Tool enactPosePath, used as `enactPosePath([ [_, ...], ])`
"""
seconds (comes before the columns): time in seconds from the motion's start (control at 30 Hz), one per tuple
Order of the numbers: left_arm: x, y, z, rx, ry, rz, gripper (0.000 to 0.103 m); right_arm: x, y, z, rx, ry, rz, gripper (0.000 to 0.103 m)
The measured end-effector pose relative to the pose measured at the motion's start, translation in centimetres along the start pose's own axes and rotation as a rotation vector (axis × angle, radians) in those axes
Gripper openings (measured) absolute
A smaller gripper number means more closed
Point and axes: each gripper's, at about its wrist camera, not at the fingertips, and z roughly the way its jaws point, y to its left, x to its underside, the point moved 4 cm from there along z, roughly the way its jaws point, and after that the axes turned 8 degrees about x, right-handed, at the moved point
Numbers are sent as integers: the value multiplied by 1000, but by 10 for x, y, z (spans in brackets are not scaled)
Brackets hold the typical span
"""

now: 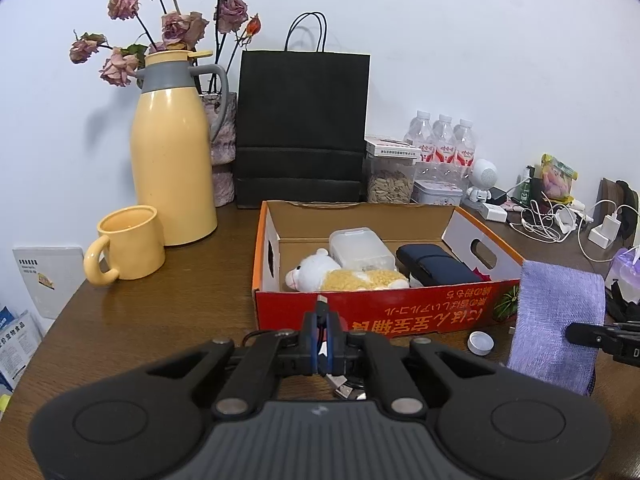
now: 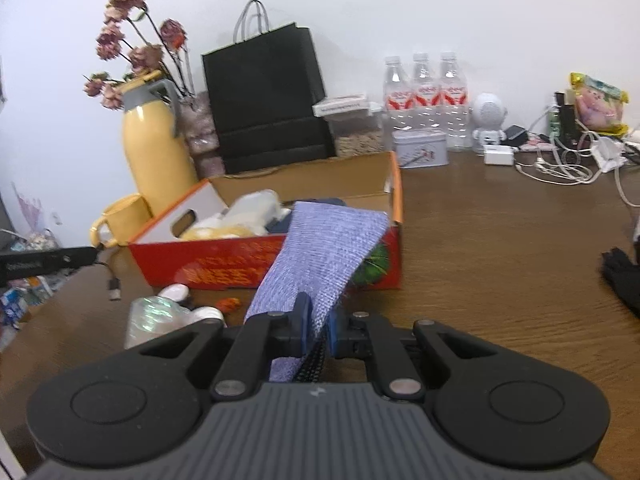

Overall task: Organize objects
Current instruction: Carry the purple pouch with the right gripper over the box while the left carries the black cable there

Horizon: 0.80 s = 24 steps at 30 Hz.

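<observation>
The left gripper (image 1: pixel 322 322) is pinching a black cable (image 1: pixel 321 307) between pads pressed fully together; one small plug is sticking up above the fingertips, while the USB plug (image 1: pixel 343 389) at the other end is dangling below, half hidden behind the gripper's own body. The right gripper (image 2: pixel 315 320) is clamping a lilac knitted cloth (image 2: pixel 320 252), which is rising in front of the red cardboard box (image 1: pixel 372 312) and covering part of its printed front wall and a green picture near the corner. A dark woven piece is showing under the cloth at the jaws, though what it is cannot be told.

Inside the box, a white and yellow plush toy (image 1: pixel 344 276), a clear plastic container (image 1: pixel 360 250) and a dark blue case (image 1: pixel 436 266) are lying side by side; in the right wrist view they are blurring together and the cloth is blocking most of them.

On the wooden table (image 2: pixel 500 240) near the box front, a small white cap (image 1: pixel 481 343) is sitting. In the right wrist view a shiny plastic packet (image 2: pixel 152 318) and a small orange item (image 2: pixel 229 303) are lying there too, hard to identify. A black glove (image 2: pixel 622 276) is being cut off at the right edge
</observation>
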Motion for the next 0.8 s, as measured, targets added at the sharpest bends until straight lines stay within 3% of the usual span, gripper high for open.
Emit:
enactPosePath([
  [0.27,2,-4,-1,2,3,3,3,19,0,20,113,69,-138,11],
  [0.37,3,-4,-1,-2,3,4,3,21,-3,22,99,70,-124,10],
  [0.5,1,-5,-1,-4,0,8,3,12,-7,12,13,32,-45,3],
  [0.8,-14,-18,-3,6,-31,39,3,-32,5,-9,-165,-55,47,3],
])
